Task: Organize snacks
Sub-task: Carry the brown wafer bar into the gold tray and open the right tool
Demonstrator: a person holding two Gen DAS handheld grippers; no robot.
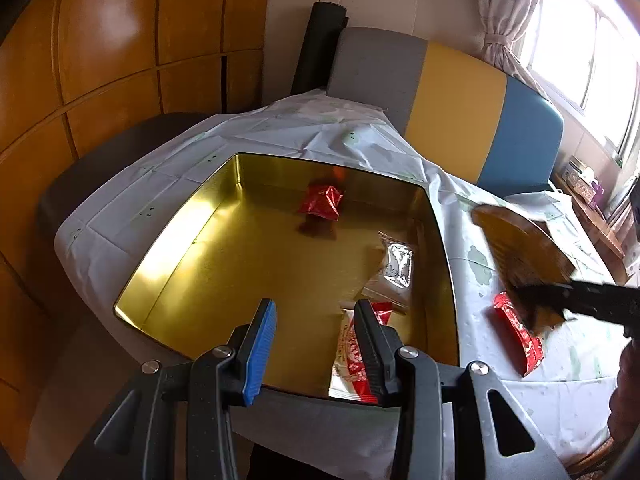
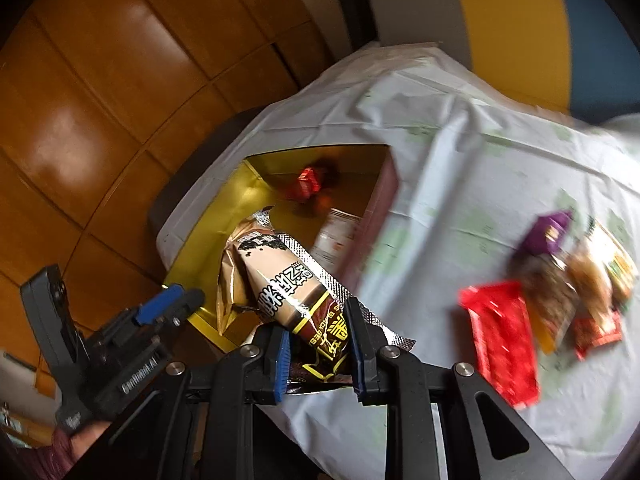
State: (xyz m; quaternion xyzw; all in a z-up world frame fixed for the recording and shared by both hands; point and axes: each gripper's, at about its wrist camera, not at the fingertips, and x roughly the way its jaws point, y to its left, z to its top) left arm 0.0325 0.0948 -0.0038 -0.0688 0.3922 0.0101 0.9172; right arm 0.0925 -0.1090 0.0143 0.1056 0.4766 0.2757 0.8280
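Note:
A gold tin box [image 1: 168, 264] lies open on the white tablecloth. Inside it are a red packet [image 1: 322, 202], a clear silver packet [image 1: 394, 270] and a red-and-white packet [image 1: 350, 356]. My left gripper [image 1: 316, 344] is open and empty above the tin's near edge. It also shows in the right wrist view [image 2: 176, 304]. My right gripper [image 2: 320, 344] is shut on a long brown-and-cream snack bag [image 2: 280, 280], held beside the tin [image 2: 208, 248]. In the left wrist view that bag [image 1: 520, 244] hangs blurred right of the tin.
A red packet [image 1: 518, 334] lies on the cloth right of the tin, also in the right wrist view [image 2: 504, 336]. Several more snacks [image 2: 568, 280], one purple, lie farther right. A grey, yellow and blue bench back [image 1: 460, 104] stands behind the table. Wooden panels [image 1: 100, 60] are at left.

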